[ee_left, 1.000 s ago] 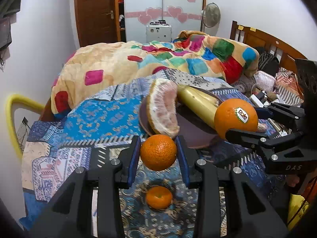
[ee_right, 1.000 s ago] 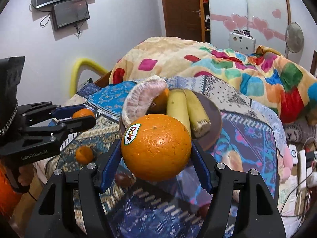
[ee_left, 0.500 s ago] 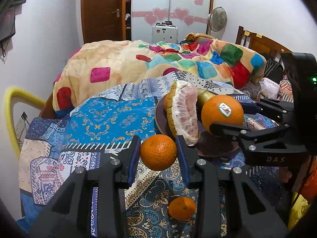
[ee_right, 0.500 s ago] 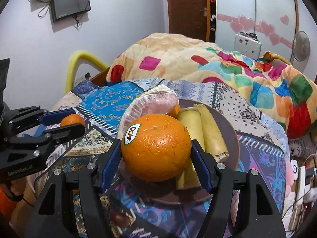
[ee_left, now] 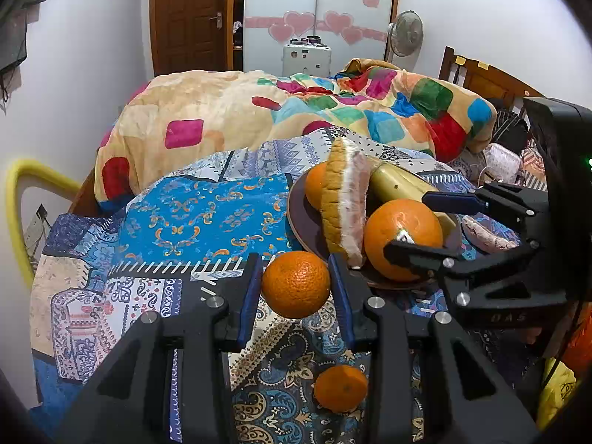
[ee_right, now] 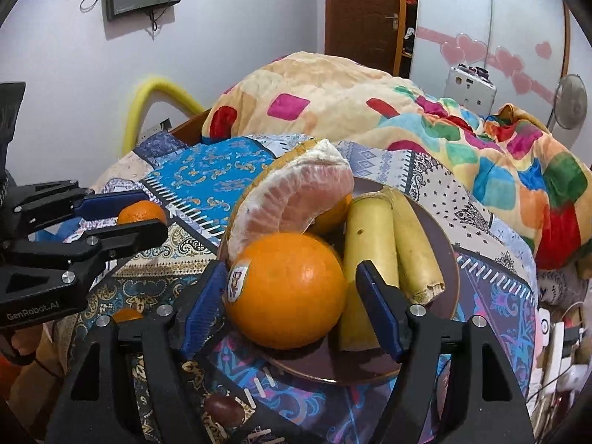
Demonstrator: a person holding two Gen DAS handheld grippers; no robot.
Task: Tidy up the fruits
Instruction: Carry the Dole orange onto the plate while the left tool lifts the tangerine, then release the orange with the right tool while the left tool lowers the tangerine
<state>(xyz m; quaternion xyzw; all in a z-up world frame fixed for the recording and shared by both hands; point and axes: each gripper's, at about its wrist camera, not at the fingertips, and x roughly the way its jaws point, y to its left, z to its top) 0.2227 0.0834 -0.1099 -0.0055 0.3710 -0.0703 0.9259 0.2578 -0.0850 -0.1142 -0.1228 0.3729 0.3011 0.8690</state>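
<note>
Right gripper (ee_right: 292, 290) opening off orange (ee_right: 286, 288) (sticker faces left); left gripper (ee_left: 296, 285) clamps mandarin (ee_left: 295, 284)

Oranges: two, one Dole-stickered navel orange (ee_right: 286, 288), one behind the pomelo wedge (ee_left: 314, 189). Mandarins: two, (ee_left: 295, 284) and (ee_left: 340, 388). Bananas: two (ee_right: 392, 244). Pomelo wedge: one (ee_right: 296, 196). Plate: one (ee_right: 442, 244), 12 o'clock. Claws: two.
</note>
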